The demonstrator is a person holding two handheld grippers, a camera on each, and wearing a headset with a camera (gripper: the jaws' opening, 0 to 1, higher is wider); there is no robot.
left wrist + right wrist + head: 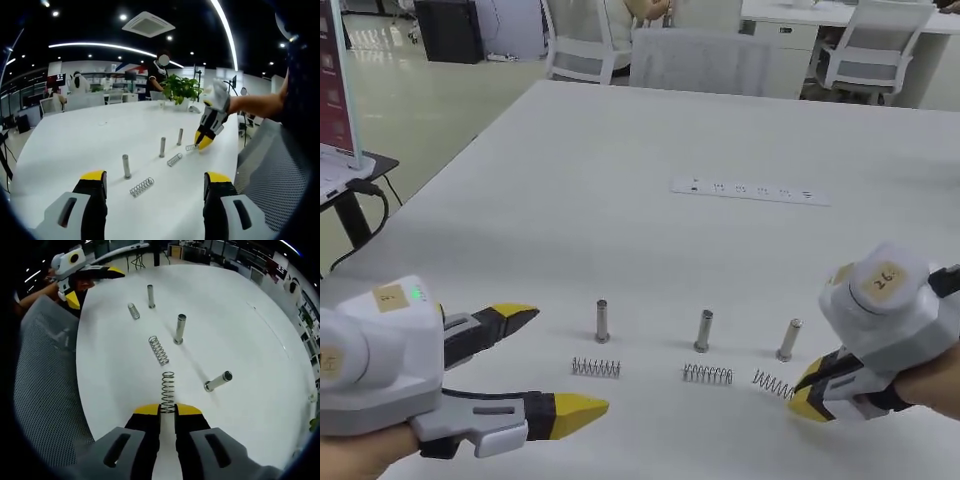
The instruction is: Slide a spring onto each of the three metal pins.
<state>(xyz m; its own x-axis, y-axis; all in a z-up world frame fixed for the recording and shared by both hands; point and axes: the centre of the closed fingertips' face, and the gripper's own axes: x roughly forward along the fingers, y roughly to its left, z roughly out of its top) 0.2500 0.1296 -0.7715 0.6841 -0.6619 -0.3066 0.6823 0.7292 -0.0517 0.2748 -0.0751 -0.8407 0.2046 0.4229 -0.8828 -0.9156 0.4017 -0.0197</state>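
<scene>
Shiny metal pins (179, 328), steel-wire spring (167, 387), matt white tabletop (240, 315)

Bright, even office light washes the white worktop (620, 180), and the middle pin (704, 330) throws only a faint, soft shadow. In the left gripper view, ceiling light strips (227, 30) glare overhead, bent by the fisheye. Edges curve hard in both gripper views. The head view looks slightly soft throughout.

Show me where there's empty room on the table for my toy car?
The bare stretch of table between the power strip and the row of three pins is free. It's crowded near the front: springs lie beside the pins, the left gripper open at one end, the right gripper pinching a spring at the other.
</scene>
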